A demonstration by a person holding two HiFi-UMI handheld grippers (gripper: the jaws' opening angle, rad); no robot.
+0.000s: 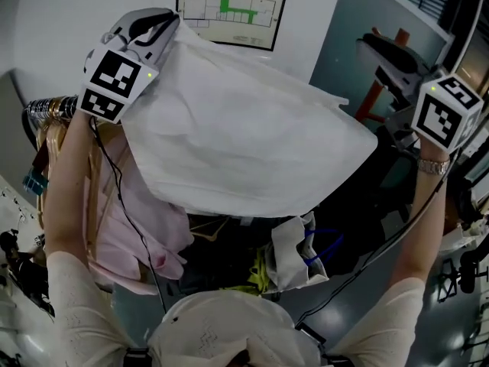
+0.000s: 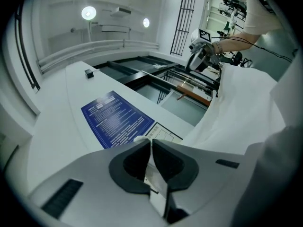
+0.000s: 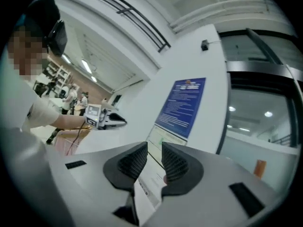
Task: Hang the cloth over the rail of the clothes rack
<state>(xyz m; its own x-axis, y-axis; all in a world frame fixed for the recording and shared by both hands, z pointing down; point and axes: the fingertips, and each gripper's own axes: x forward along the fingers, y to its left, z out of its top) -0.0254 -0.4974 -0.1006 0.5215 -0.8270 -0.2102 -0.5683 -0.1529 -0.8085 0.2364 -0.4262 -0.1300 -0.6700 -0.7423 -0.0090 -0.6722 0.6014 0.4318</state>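
Head view: both arms are raised in front of a wall chart (image 1: 231, 6). At the low left is the rack, its rail (image 1: 46, 110) crowded with hangers and a pink garment (image 1: 137, 235) hanging below. The cloth (image 1: 244, 136) is up in the air, above and to the right of that rail. It is spread wide, its lower edge sags, and it does not look draped on anything yet.

Left gripper view: the left tongs (image 2: 151, 148) are closed hard on a corner of the cloth, with a thin white fold pinched flat between the jaws. The rest of the sheet runs off to the right, toward the other gripper.

Right gripper view: the right tongs (image 3: 154, 156) stand narrowly apart, and the chart on the wall shows through the gap. I see no cloth caught there. A pale strip sits low in the gap, but I cannot tell what it is. In the head view the cloth's right corner hangs loose, near this gripper but apparently apart from it.

Step, as I judge it: the cloth is lifted and opened and is on its way to the rail, with the drape not yet made.

Next move calls for:
- finding a bare stretch of rail clear of the hangers;
- carrying the sheet over it and lowering until cloth falls on both sides;
- only then opening the left tongs.

The right tongs would do well to take the loose edge first, or the sheet may bunch.
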